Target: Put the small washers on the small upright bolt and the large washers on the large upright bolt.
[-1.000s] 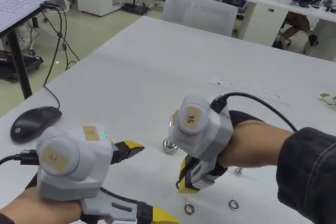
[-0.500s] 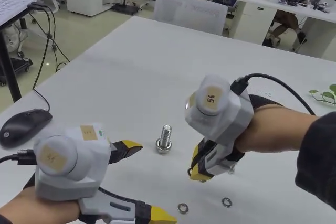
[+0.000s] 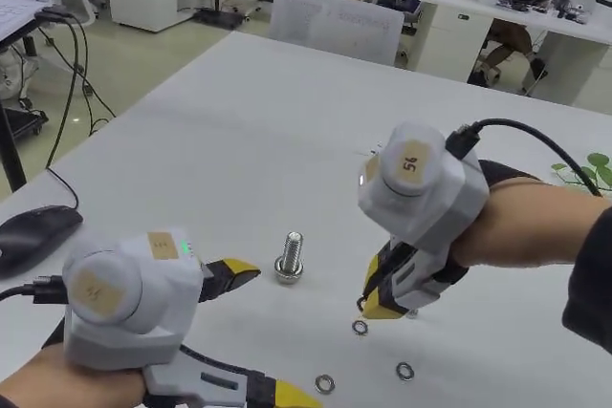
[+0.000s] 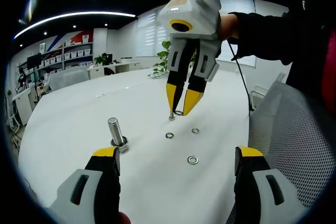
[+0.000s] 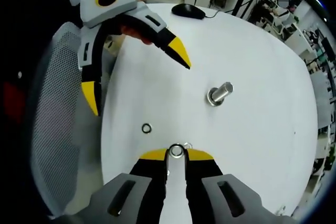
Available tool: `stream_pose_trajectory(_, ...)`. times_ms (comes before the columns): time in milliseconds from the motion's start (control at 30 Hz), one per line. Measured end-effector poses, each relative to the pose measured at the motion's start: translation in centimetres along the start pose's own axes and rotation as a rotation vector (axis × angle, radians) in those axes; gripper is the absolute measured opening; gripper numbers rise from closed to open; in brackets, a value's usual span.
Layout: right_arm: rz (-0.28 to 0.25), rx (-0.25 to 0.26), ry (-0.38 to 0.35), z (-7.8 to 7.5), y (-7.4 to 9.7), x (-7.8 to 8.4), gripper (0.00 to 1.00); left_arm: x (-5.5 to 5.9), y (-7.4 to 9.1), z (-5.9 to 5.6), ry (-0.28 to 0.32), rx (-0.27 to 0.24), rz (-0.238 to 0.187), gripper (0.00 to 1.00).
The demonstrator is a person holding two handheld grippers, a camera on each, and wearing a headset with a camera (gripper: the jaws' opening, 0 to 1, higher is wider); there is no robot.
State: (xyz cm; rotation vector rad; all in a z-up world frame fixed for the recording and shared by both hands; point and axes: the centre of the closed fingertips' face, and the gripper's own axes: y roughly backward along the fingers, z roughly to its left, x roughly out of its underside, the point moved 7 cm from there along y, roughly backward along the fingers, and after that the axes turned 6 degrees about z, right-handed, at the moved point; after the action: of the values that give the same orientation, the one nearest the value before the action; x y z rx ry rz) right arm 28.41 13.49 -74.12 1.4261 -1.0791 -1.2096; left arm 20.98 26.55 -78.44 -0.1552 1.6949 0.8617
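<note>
The large upright bolt [image 3: 290, 257] [image 4: 116, 132] [image 5: 219, 94] stands on the white table [image 3: 239, 140]. My right gripper [image 3: 381, 311] [image 4: 178, 107] [image 5: 177, 153] points down to the right of it, shut on a small washer [image 5: 177, 151] [image 4: 179, 113] just above the table. The small upright bolt [image 4: 171, 115] [image 3: 411, 313] stands right beside its tips. Three loose washers lie nearby: one [image 3: 360, 328] under the right gripper, two [image 3: 325, 384] [image 3: 404, 370] closer to me. My left gripper [image 3: 266, 332] [image 4: 177, 153] hovers open at the near left, holding nothing.
A black mouse [image 3: 33, 236] [image 5: 188, 10] lies on the table's left edge. A grey chair [image 3: 335, 26] stands at the far edge, and a mesh chair [image 4: 294, 129] at the near side. Plant leaves [image 3: 593, 174] reach in from the right.
My right gripper has moved right, away from the large bolt and over toward the small bolt. A washer it covered now shows. The left gripper has stayed put.
</note>
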Motion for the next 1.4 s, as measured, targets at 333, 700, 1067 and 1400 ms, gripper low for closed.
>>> stream_pose_trajectory(333,-0.003,0.033,-0.041,-0.9,1.8,1.8,0.13,-0.1,-0.3,-0.2,-0.002,0.011,0.005,0.91)
stream_pose_trajectory(700,0.001,0.064,-0.083,-1.7,3.2,3.8,0.13,0.0,-0.5,-0.2,-0.001,0.017,0.011,0.91)
stream_pose_trajectory(1067,0.014,0.089,-0.122,-2.9,3.9,5.8,0.13,0.0,-0.6,-0.2,0.000,0.020,0.016,0.91)
stream_pose_trajectory(1400,0.014,0.091,-0.144,-4.5,3.2,6.9,0.13,0.0,-0.8,0.0,0.004,0.017,0.021,0.91)
